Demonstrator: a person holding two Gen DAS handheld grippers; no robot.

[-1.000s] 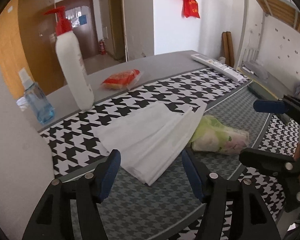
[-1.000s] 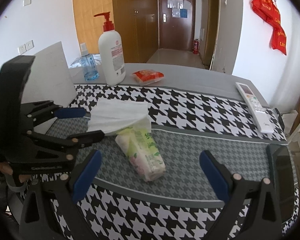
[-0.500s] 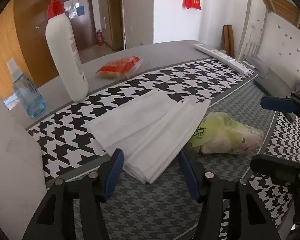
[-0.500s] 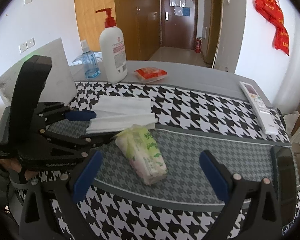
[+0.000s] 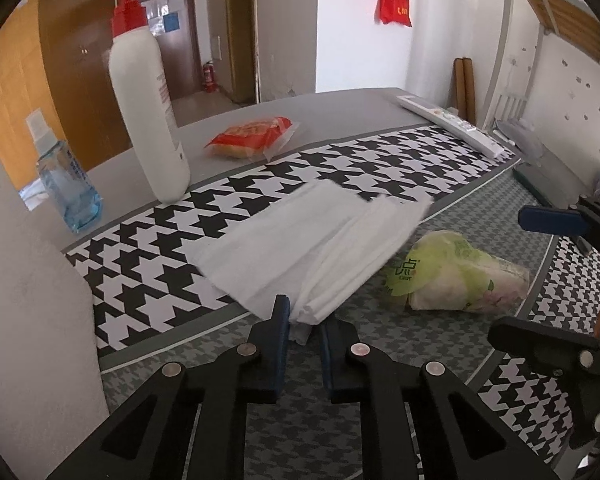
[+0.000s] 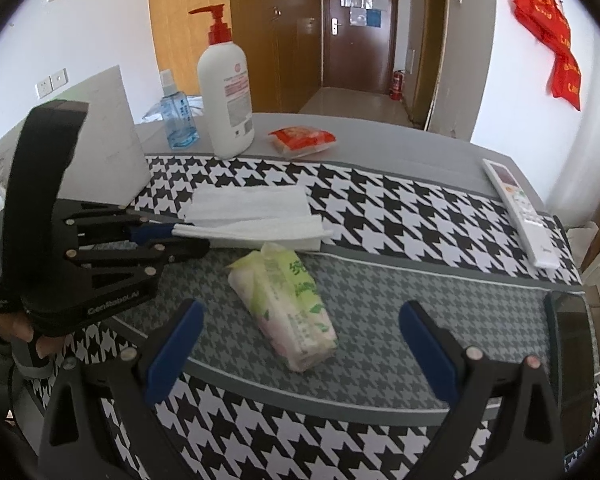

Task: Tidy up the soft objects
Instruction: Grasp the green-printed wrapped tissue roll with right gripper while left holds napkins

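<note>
A stack of white tissues (image 5: 308, 240) lies on the houndstooth cloth (image 5: 148, 264). The jaws of my left gripper (image 5: 305, 332) are closing, and its pads pinch the stack's near corner. In the right wrist view the left gripper (image 6: 172, 238) holds the upper sheets of the tissues (image 6: 252, 204) slightly raised. A green and pink tissue pack (image 5: 460, 276) lies just right of the stack. My right gripper (image 6: 300, 336) stands open, its fingers straddling the near end of the tissue pack (image 6: 292, 292) without touching it.
A white pump bottle (image 6: 226, 92), a blue spray bottle (image 6: 178, 120) and a red snack packet (image 6: 302, 140) stand at the back. A white remote (image 6: 520, 212) and a dark phone (image 6: 572, 352) lie at the right. A white board (image 5: 28, 300) leans at the left.
The left gripper's jaws went from wide apart to closed on the near corner of the tissue stack, and the top sheets lifted a little. The right gripper stayed put.
</note>
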